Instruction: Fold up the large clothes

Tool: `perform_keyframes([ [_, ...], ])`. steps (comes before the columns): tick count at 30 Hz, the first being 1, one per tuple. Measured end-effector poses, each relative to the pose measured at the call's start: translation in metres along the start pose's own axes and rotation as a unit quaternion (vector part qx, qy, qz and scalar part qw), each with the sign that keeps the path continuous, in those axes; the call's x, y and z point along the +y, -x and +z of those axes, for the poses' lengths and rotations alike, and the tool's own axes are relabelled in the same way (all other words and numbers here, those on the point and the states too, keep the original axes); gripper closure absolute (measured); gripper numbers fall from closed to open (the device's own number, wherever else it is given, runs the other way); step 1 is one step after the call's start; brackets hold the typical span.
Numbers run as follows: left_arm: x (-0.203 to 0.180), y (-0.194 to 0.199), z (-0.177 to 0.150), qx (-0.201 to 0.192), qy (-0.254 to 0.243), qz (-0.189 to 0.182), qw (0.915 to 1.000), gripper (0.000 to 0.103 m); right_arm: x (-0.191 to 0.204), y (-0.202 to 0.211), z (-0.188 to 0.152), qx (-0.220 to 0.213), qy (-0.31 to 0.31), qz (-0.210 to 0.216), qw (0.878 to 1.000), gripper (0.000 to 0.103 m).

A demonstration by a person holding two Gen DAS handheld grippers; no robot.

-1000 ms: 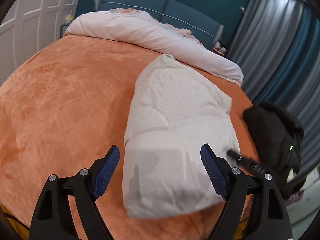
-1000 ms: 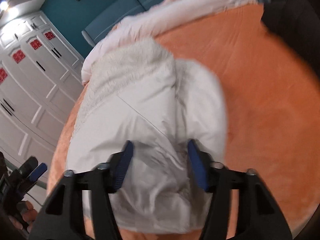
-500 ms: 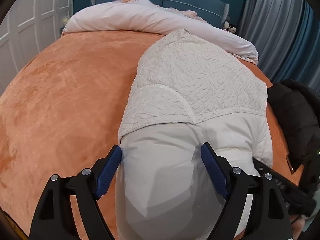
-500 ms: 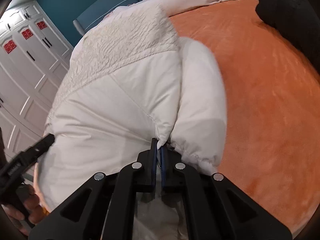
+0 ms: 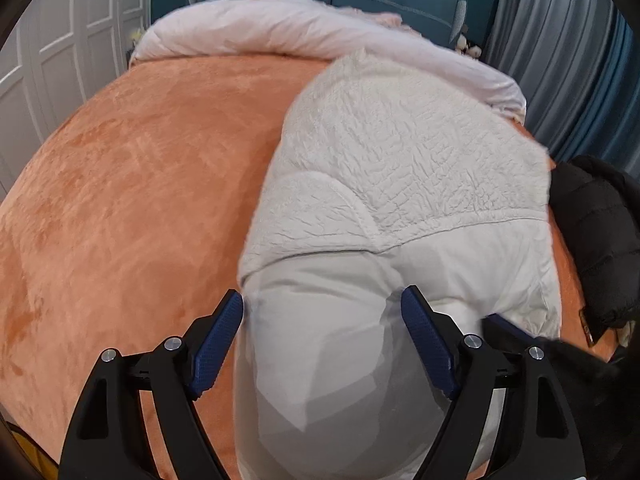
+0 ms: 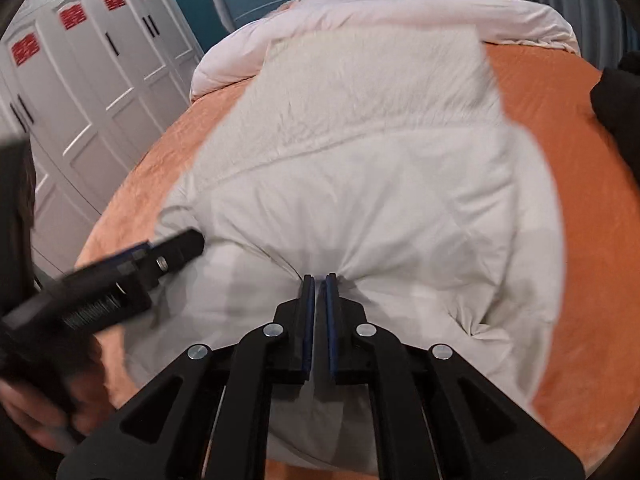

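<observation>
A: Step? Thing's location?

B: Mid-fold. The bulky white padded jacket with fleece upper panel (image 5: 400, 184) is laid on the orange velvet bed cover (image 5: 132, 184). A pinch of its smooth lower fabric is clamped by the right tool (image 6: 319, 280).

A: Left tool (image 5: 322, 336)?

B: Jaws spread wide, straddling the sleeve end, nothing gripped. Next, closure on that fabric is judged needed before a lift.

A: Changes?

B: Half a second ago the right tool was already clamped; the jacket is now seen squarer, more spread.

left hand-held gripper (image 5: 322, 312): black arms, blue textured pads, silver screws | right hand-held gripper (image 6: 319, 280): same build | bare skin lower left
</observation>
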State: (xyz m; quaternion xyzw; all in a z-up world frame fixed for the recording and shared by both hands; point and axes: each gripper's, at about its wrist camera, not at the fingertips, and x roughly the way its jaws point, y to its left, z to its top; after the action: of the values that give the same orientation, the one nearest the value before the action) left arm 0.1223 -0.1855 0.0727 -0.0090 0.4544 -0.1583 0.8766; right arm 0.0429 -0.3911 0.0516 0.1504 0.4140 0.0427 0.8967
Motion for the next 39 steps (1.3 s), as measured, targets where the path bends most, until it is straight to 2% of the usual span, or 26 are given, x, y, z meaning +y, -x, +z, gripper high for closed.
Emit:
perform_keyframes([
  [3, 0.002, -0.002, -0.002, -0.002, 0.0, 0.001, 1.0, 0.023, -0.004, 0.003, 0.004, 0.014, -0.029, 0.004, 0.999, 0.101],
  [4, 0.001, 0.0, -0.001, -0.004, -0.001, 0.0, 1.0, 0.023, 0.0, 0.011, 0.006, 0.012, -0.035, 0.004, 0.999, 0.097],
  [7, 0.001, 0.0, 0.0, -0.003, -0.001, -0.001, 1.0, 0.023, 0.02, 0.04, 0.003, -0.015, -0.009, 0.015, 1.0, 0.097],
  [10, 0.001, -0.001, 0.0, -0.004, 0.001, 0.001, 1.0, 0.023, 0.031, 0.021, -0.01, 0.031, 0.008, 0.02, 0.999, 0.098],
  [12, -0.002, -0.005, -0.003, 0.006, -0.002, 0.01, 0.9999, 0.023, 0.031, 0.001, -0.024, 0.028, 0.02, 0.014, 0.999, 0.1],
  [14, -0.001, -0.006, -0.005, 0.007, -0.006, 0.016, 0.9998, 0.023, 0.03, -0.003, -0.022, 0.031, 0.013, 0.017, 0.999, 0.1],
  [16, 0.004, -0.002, 0.0, 0.012, 0.005, -0.002, 0.9999, 0.026, 0.028, 0.003, -0.017, 0.037, 0.017, 0.017, 0.999, 0.1],
  [18, 0.011, 0.009, 0.012, 0.004, 0.027, -0.022, 0.9994, 0.029, 0.021, 0.026, -0.011, 0.019, 0.016, 0.023, 0.999, 0.099],
  [20, 0.014, 0.021, 0.028, -0.025, 0.034, -0.032, 0.9986, 0.029, 0.012, 0.053, 0.009, -0.027, 0.007, 0.015, 0.999, 0.097],
  [23, 0.006, 0.022, 0.056, -0.044, 0.035, -0.052, 0.9971, 0.029, -0.013, 0.062, 0.044, -0.065, -0.017, -0.01, 0.998, 0.097],
  [25, -0.001, 0.012, 0.068, -0.048, 0.035, -0.063, 0.9963, 0.029, -0.03, 0.052, 0.064, -0.072, -0.027, -0.037, 0.996, 0.097],
  [28, -0.012, -0.017, 0.084, -0.035, 0.024, -0.055, 0.9976, 0.029, -0.054, 0.015, 0.085, -0.047, -0.05, -0.052, 0.996, 0.097],
  [29, -0.014, -0.03, 0.087, -0.026, 0.024, -0.054, 0.9979, 0.028, -0.06, -0.001, 0.085, -0.032, -0.055, -0.048, 0.997, 0.099],
  [32, -0.021, -0.05, 0.089, -0.029, 0.015, -0.036, 0.9988, 0.021, -0.071, -0.031, 0.074, -0.008, -0.055, -0.041, 0.998, 0.102],
  [39, -0.03, -0.075, 0.079, -0.053, 0.0, 0.001, 0.9986, 0.014, -0.08, -0.055, 0.054, -0.027, -0.079, -0.015, 0.996, 0.103],
])
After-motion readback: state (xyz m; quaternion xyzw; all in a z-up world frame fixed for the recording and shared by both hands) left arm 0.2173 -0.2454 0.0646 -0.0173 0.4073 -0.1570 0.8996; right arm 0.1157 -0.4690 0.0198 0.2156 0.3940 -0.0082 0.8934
